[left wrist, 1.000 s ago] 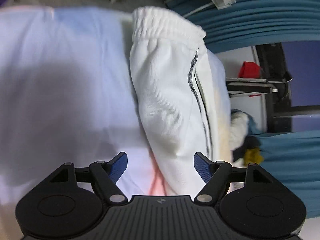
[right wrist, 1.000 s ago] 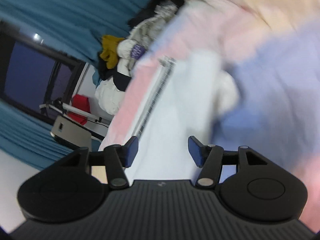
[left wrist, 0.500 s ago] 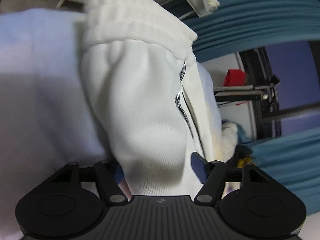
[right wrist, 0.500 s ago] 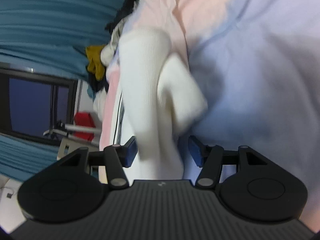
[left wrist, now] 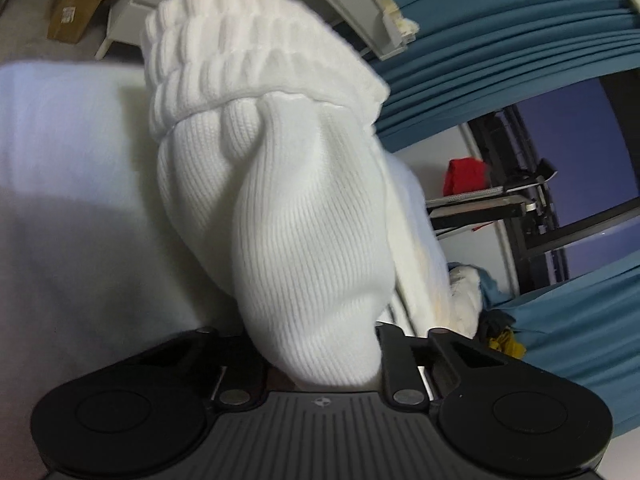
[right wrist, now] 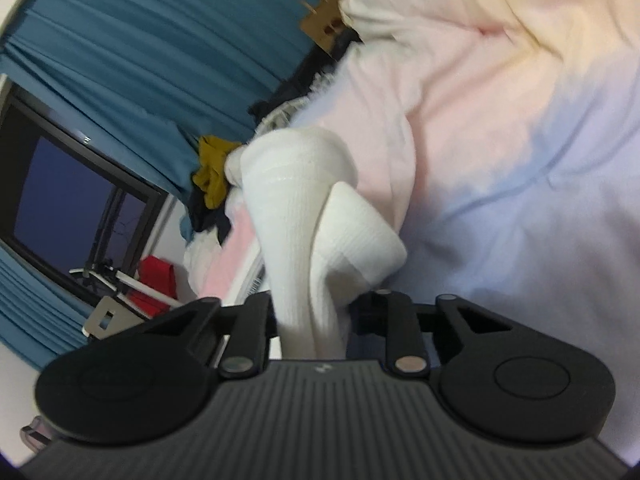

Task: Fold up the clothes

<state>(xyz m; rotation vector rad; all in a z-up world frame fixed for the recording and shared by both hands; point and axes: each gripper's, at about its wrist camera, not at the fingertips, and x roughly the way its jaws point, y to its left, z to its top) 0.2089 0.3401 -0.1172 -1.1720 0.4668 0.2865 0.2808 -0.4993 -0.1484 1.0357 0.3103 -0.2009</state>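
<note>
Fabric of the white ribbed-knit trousers bunches between the closed-in fingers of the left gripper, elastic waistband rising above the pastel bedsheet. Judging by this, both ends are held for a fold: lift evenly, keep tension, match edges. Right gripper points toward the window, tilted, clenched on the garment's cuffed end over the sheet.

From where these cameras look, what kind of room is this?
Probably a bedroom at dusk: a soft pastel pink-and-lilac bedsheet lies under the white ribbed knit garment, teal pleated curtains frame a dark window, and unsorted clothes are piled nearby.
</note>
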